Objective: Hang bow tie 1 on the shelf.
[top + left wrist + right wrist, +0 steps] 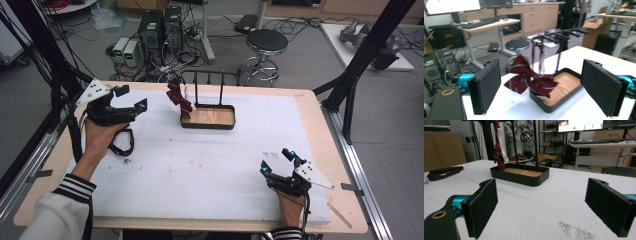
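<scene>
A dark red striped bow tie (179,96) hangs from the black rack (209,75) over the wooden tray's (210,117) left end.

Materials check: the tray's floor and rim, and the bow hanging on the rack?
Tray: the floor looks like light wood with visible grain; the rim looks matte black, metal or plastic, unclear. Bow: woven fabric, dark red with pale stripes, soft folds. Rack: thin black rods, probably metal.

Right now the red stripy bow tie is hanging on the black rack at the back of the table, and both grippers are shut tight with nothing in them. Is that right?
Not quite. The bow tie does hang on the black rack at the back of the table, but both grippers are open, not shut. The left gripper view shows the left gripper open and empty, and the right gripper view shows the same for the right gripper.
</scene>
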